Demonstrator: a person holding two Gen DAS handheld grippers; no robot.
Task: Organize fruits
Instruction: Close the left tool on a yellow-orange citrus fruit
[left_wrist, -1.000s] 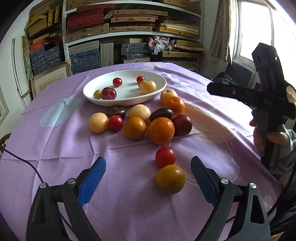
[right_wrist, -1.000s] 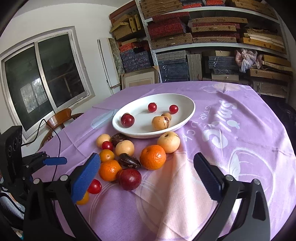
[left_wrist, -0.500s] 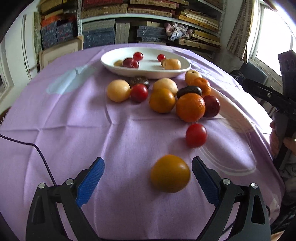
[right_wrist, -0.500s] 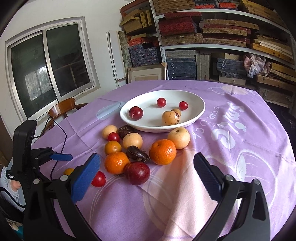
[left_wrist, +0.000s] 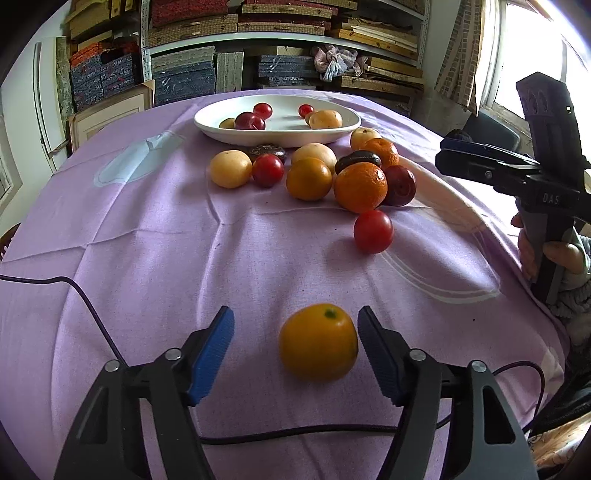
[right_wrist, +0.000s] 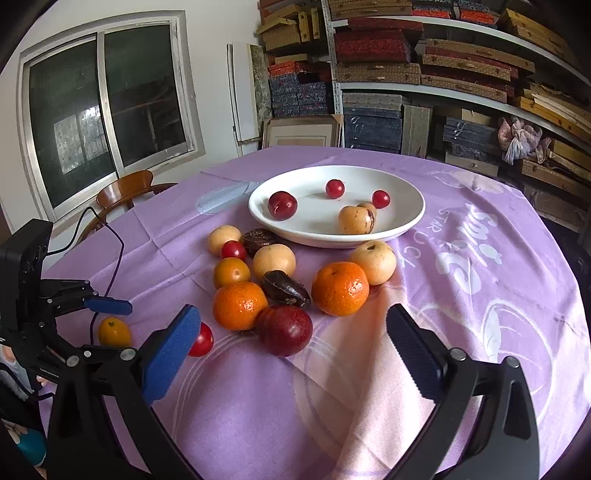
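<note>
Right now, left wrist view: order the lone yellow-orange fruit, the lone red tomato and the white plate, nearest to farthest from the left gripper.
1. Yellow-orange fruit, between the open fingers of the left gripper, toward the right one.
2. Red tomato, farther out, to the right.
3. White plate, at the far end, behind the fruit cluster.

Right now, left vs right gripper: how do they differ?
The left gripper is down at the cloth, its open jaws either side of the yellow-orange fruit, right pad nearly touching; the right gripper has nothing between its jaws. The left's gap looks narrower than the right's. The left points at that lone fruit, the right toward the fruit cluster and white plate. Both are open, with blue pads, holding nothing.
</note>
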